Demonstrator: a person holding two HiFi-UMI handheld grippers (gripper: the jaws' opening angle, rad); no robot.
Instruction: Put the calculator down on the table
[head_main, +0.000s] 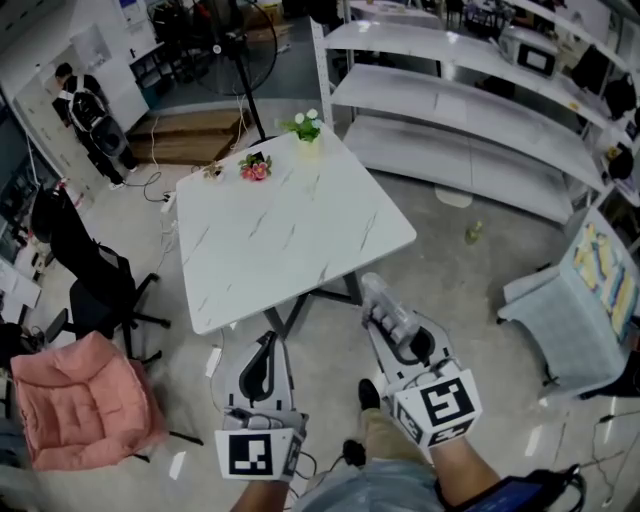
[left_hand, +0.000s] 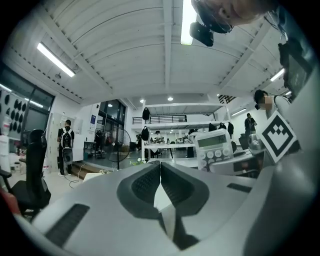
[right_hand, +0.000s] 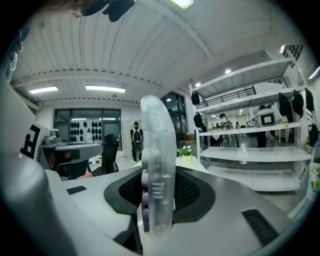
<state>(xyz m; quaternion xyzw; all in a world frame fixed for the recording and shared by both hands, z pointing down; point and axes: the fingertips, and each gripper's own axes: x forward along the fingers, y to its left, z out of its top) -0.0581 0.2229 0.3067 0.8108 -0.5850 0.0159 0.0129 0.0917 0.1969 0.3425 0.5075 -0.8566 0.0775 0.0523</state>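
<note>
The calculator (head_main: 378, 298), clear-cased with pale buttons, sticks forward out of my right gripper (head_main: 388, 318), which is shut on it in the air just short of the white marble table's (head_main: 290, 240) near edge. In the right gripper view the calculator (right_hand: 159, 150) stands edge-on between the dark pads (right_hand: 190, 192). From the left gripper view its face and screen (left_hand: 215, 147) show at the right. My left gripper (head_main: 270, 345) hovers beside it, below the table's near corner, its jaws (left_hand: 160, 175) shut on nothing.
A pot of white flowers (head_main: 305, 125) and a pink posy (head_main: 256, 167) sit at the table's far end. A black office chair (head_main: 90, 280) and a pink cushioned seat (head_main: 85, 400) stand left, a grey chair (head_main: 570, 320) right, white shelving (head_main: 450, 100) beyond. A person (head_main: 90, 120) stands far left.
</note>
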